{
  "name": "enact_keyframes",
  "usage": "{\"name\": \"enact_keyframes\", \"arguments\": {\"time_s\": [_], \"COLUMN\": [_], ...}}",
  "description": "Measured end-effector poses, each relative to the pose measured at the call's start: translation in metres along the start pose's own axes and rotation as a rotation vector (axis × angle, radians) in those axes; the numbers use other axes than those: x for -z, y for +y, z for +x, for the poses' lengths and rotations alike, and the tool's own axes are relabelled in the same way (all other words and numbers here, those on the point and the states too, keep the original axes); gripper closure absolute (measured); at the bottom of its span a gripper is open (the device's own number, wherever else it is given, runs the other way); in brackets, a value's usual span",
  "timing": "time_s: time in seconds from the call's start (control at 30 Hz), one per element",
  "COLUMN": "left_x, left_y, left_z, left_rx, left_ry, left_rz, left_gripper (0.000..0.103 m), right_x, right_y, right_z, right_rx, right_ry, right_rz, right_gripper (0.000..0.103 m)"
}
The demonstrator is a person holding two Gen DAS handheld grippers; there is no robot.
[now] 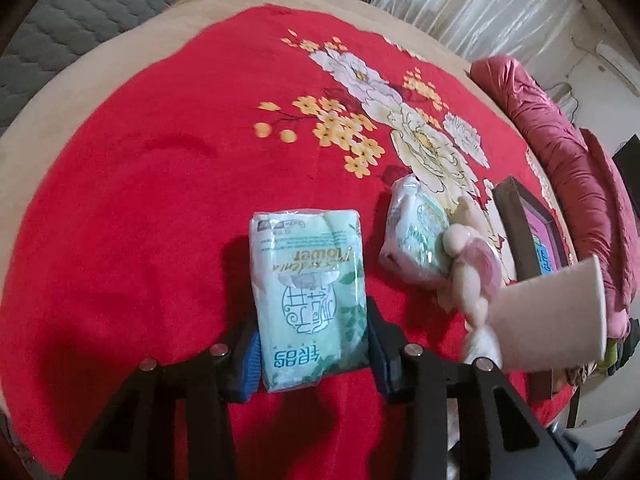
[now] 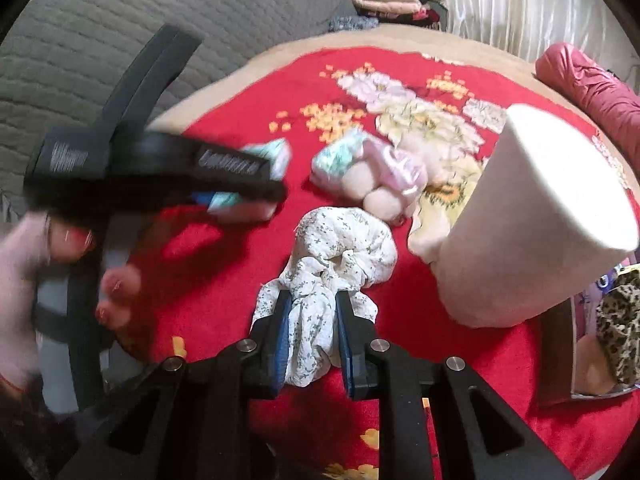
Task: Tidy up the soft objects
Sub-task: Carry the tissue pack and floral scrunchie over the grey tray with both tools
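Note:
My left gripper (image 1: 312, 354) is shut on a green tissue pack (image 1: 310, 296) and holds it over the red floral blanket (image 1: 140, 200). In the right wrist view the left gripper (image 2: 224, 196) shows blurred at the left, with the pack (image 2: 272, 156) in it. My right gripper (image 2: 310, 340) is shut on a white floral scrunchie (image 2: 340, 248). A second tissue pack (image 1: 416, 232) lies beside a pink plush toy (image 1: 476, 264); both also show in the right wrist view, the pack (image 2: 340, 156) and the toy (image 2: 388, 176).
A white foam block (image 2: 536, 220) stands at the right, also in the left wrist view (image 1: 556, 316). A brown box (image 1: 520, 224) sits at the right edge, holding a leopard-print item (image 2: 620, 332). A rolled pink quilt (image 1: 568, 152) lies behind. Folded clothes (image 2: 384, 0) sit at the back.

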State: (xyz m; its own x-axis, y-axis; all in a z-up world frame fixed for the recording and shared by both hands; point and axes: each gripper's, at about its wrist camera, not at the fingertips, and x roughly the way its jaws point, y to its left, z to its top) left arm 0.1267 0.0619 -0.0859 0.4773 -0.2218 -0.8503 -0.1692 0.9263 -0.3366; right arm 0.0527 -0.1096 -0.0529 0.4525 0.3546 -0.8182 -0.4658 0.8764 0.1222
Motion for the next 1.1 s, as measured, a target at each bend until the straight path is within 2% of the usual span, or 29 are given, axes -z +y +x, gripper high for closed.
{"name": "enact_keyframes", "arguments": {"time_s": [0.07,0.37,0.67,1.1], "left_x": [0.007,0.017,0.035,0.054], "left_y": [0.001,-0.023,-0.037,-0.083], "left_z": [-0.011,-0.058,-0.078,-0.112], "left_rx": [0.002,-0.100,-0.070,-0.021], "left_ry": [-0.015,-0.128,-0.112,-0.169], "left_rz": [0.001,0.128,0.137,0.222], "left_gripper": [0.059,0.059,0.059,0.059], "right_x": [-0.002,-0.009,-0.009,-0.009], "right_y": [0.001,0.021,0.016,-0.006], "right_z": [-0.008,-0.037,-0.071,-0.134], "right_rx": [-0.008,-0.001,0.024,0.073], "right_ry": [-0.030,-0.118,-0.200,-0.331], "right_rz": [-0.007,-0.072,-0.037,0.059], "right_gripper": [0.082,0.082,0.082,0.082]}}
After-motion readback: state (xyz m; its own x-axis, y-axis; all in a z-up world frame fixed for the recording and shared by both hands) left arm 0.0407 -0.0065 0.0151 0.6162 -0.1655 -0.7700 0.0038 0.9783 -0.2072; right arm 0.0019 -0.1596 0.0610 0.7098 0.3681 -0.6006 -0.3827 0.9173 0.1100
